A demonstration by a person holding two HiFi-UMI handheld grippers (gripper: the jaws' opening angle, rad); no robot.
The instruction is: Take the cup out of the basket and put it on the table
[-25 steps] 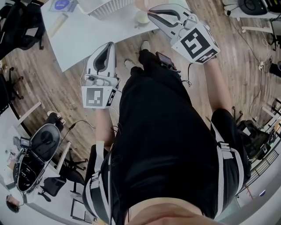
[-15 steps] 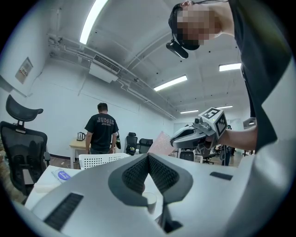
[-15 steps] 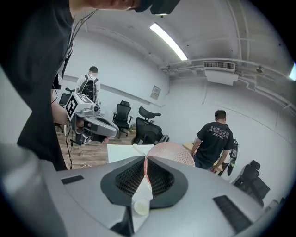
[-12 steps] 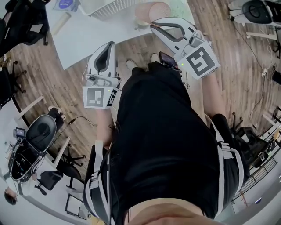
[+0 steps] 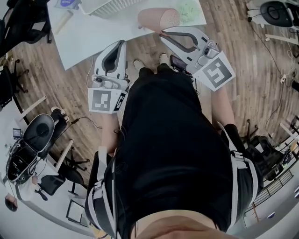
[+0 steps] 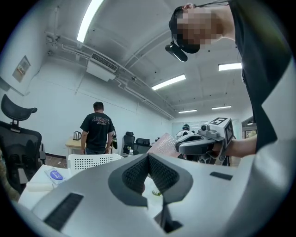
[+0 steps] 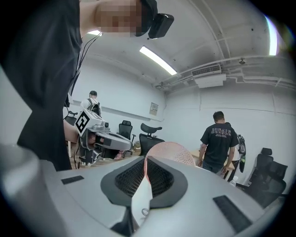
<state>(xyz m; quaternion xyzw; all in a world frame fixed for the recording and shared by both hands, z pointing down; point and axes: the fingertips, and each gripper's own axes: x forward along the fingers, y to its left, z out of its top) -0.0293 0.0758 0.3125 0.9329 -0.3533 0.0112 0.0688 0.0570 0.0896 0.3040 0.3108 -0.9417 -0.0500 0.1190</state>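
White table (image 5: 93,35) (basket (image 5: 107,5) on it), wooden floor (image 5: 261,70); right gripper (image 5: 162,33) grips cup (image 5: 159,17).

Drawing the cup (image 5: 159,17), nipped in the right gripper (image 5: 163,32), away from the basket (image 5: 110,5) and out to the near edge of the table (image 5: 107,32), bringing it fully into sight. Edging the left gripper (image 5: 122,43) up, closer to that same table edge.

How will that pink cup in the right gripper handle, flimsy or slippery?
Probably light: the right gripper holds the pink cup by one wall alone. Its dimpled surface likely resists slipping. Round-sided, it could roll if laid down.
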